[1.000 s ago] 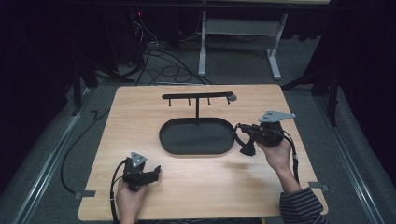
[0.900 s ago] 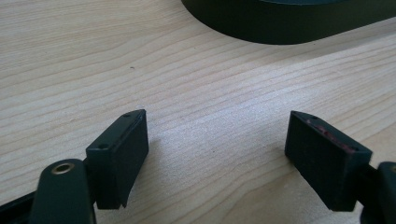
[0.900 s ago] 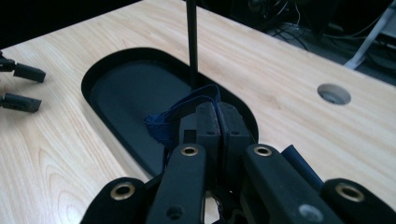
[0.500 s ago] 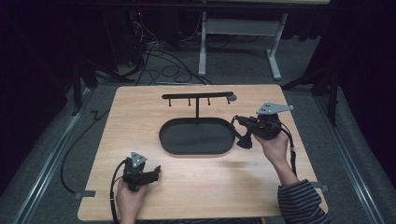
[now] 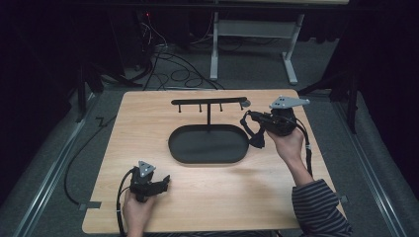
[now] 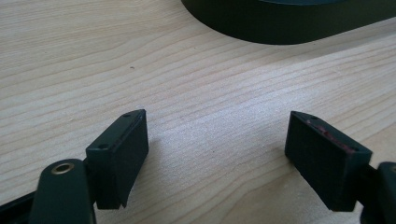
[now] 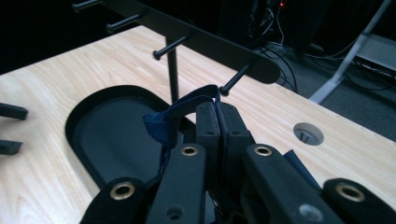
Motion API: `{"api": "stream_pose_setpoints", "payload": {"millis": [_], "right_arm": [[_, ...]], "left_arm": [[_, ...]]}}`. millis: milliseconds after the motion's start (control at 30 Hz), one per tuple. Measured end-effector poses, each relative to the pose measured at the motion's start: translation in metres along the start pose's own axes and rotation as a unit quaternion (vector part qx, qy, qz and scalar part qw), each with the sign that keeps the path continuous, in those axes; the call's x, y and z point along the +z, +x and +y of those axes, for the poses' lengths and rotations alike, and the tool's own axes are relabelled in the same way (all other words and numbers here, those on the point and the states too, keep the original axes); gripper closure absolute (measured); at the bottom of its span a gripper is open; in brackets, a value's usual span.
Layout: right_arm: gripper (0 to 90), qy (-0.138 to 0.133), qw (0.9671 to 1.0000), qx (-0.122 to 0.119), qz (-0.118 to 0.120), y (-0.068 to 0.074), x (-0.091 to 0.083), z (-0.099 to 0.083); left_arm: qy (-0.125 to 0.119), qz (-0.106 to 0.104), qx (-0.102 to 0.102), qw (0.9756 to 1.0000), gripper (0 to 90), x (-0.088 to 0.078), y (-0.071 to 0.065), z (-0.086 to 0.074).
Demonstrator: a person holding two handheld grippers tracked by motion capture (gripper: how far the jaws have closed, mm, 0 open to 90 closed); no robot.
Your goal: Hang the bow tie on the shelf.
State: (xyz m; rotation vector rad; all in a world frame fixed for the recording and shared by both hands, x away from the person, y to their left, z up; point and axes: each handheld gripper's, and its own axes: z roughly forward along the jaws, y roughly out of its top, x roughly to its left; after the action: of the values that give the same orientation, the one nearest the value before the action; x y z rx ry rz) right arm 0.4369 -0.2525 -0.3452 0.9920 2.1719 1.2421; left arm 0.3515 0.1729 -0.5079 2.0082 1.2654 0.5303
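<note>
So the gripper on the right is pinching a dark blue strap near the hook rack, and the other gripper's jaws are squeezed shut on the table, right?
Not quite. The left gripper is open: in the left gripper view its jaws stand wide apart over the bare table. The right gripper does pinch the dark blue strap near the hook rack.

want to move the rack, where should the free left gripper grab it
Grip the upright post of the rack from the near side, jaws level. It is thin, bare and central, while the low tray rim is wide and the right gripper holds a strap near the bar's right end.
</note>
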Motion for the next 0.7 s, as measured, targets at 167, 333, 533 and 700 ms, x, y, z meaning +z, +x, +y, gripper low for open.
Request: {"api": "stream_pose_setpoints", "payload": {"millis": [167,333,533,700], "right_arm": [[90.0,0.001,1.0000,0.003,-0.009,-0.005,0.007,0.010],[90.0,0.002,0.9999,0.004,-0.012,-0.008,0.014,0.013],[90.0,0.001,0.9999,0.003,-0.014,-0.010,0.020,0.015],[89.8,0.000,0.9998,0.015,-0.014,-0.012,0.026,0.015]], "left_arm": [[0.000,0.000,0.000,1.0000,21.7,0.000,0.000,0.000],[0.000,0.000,0.000,1.0000,21.7,0.000,0.000,0.000],[0.000,0.000,0.000,1.0000,21.7,0.000,0.000,0.000],[0.000,0.000,0.000,1.0000,21.7,0.000,0.000,0.000]]}}
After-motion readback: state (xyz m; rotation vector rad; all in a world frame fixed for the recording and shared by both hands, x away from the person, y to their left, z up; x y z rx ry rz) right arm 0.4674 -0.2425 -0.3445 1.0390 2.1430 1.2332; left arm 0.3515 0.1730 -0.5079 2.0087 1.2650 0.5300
